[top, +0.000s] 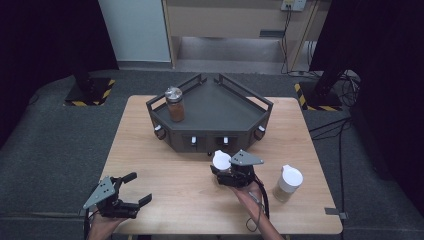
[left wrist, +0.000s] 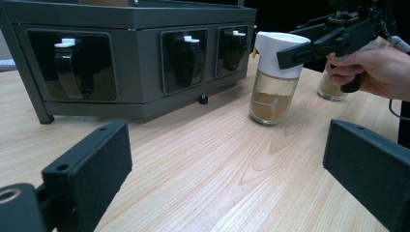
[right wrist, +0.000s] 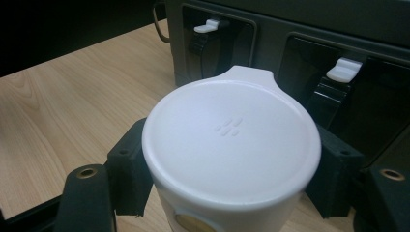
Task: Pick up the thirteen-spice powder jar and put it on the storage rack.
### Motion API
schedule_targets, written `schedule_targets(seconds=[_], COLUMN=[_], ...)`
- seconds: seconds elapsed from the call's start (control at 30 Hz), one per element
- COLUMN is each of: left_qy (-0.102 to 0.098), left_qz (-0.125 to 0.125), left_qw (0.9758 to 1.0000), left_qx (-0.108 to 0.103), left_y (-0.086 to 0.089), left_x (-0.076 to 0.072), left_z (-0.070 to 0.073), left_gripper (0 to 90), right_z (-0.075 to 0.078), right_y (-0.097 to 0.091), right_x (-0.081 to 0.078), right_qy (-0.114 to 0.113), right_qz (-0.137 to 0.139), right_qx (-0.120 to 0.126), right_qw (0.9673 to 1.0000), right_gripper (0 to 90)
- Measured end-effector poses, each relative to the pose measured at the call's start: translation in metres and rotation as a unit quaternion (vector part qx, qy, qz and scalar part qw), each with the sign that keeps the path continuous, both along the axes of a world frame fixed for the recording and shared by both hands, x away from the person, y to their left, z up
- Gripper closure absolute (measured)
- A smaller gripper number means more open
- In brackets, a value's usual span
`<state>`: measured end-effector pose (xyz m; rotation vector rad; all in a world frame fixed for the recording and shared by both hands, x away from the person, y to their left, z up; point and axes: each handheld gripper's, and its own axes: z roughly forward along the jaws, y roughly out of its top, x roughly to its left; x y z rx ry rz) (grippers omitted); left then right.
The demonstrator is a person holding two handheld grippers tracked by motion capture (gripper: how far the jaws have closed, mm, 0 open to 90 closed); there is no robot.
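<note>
A spice jar with a white lid (top: 221, 160) stands on the wooden table (top: 165, 165), just in front of a dark grey angular rack (top: 210, 136). My right gripper (top: 224, 169) is shut on it, one jaw at each side of the white cap (right wrist: 232, 135). In the left gripper view this jar (left wrist: 273, 82) holds brown powder, with the right gripper (left wrist: 295, 52) clamped at cap height. My left gripper (top: 138, 188) hovers open near the table's front left corner, its pads (left wrist: 87, 169) wide apart with nothing between them.
A second white-lidded jar (top: 288, 183) stands to the right of my right hand. On the rack's top left stands a silver-lidded jar (top: 174, 104) of brown spice. The rack's front face (left wrist: 140, 58) has recesses with white-tipped black clips (right wrist: 343, 70).
</note>
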<state>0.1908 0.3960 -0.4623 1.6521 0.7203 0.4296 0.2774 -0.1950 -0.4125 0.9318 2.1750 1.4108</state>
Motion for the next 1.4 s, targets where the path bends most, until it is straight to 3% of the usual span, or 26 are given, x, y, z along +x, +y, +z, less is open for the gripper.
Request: schedule_targets(seconds=[0.73,1.1,1.4], left_qy=[0.0,0.001,0.001], left_qz=[0.0,0.0,0.0], left_qw=[1.0,1.0,1.0], left_qx=[-0.001,-0.001,-0.002], left_y=[0.0,0.0,0.001], left_x=[0.0,0.0,0.0], left_z=[0.0,0.0,0.0], left_gripper=[2.5,2.5,2.5], right_z=[0.049,0.087,0.13], right_y=[0.008,0.009,0.015], right_x=[0.014,0.026,0.042], right_qy=[-0.004,-0.002,-0.001], right_qz=[0.025,0.029,0.03], right_qx=[-0.003,0.011,0.009], right_qw=[0.9997,0.9995,0.9995], right_gripper=[30.5,30.6,30.6])
